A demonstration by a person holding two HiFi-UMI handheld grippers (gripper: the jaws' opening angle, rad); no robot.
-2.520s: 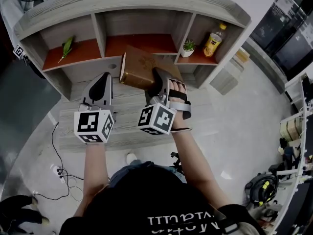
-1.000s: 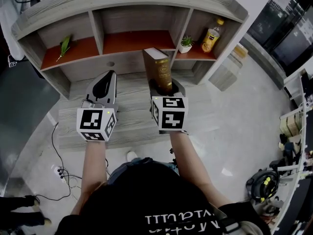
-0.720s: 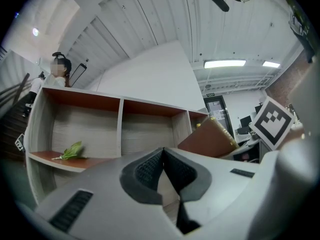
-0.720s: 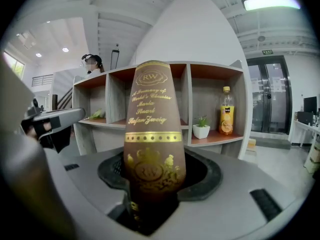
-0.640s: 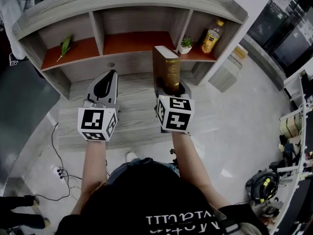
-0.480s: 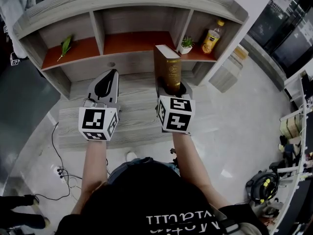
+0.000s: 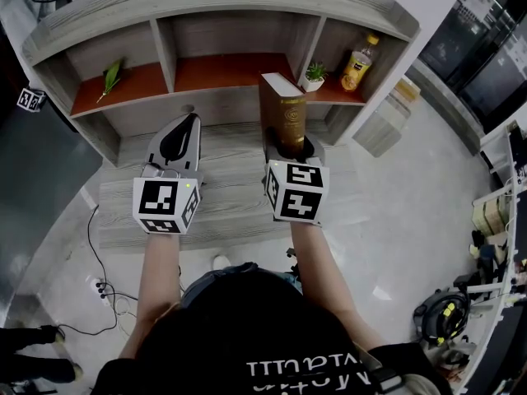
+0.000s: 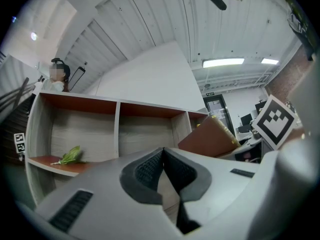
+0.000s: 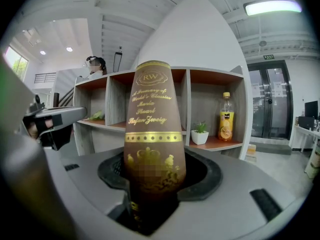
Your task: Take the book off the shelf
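Note:
A brown book (image 7: 284, 115) with gold print on its spine (image 9: 152, 129) stands upright in front of the grey wooden shelf (image 7: 222, 31), clear of its compartments. My right gripper (image 7: 290, 148) is shut on the book's lower end, the jaws pressing on both covers. My left gripper (image 7: 177, 142) hovers over the desk (image 7: 222, 192) to the left, shut with nothing between its pads (image 8: 162, 171). In the left gripper view the book (image 8: 207, 139) shows tilted at the right.
The shelf's left bay holds a green leaf (image 7: 112, 78). The right bay holds a small potted plant (image 7: 314, 77) and a juice bottle (image 7: 359, 62). The middle bay (image 7: 235, 68) shows only its orange floor. A person (image 9: 95, 66) stands behind the shelf.
The right gripper has turned the book from lying tilted to upright and moved it slightly right. Over the last half second almost nothing moves. The left gripper has stayed where it was.

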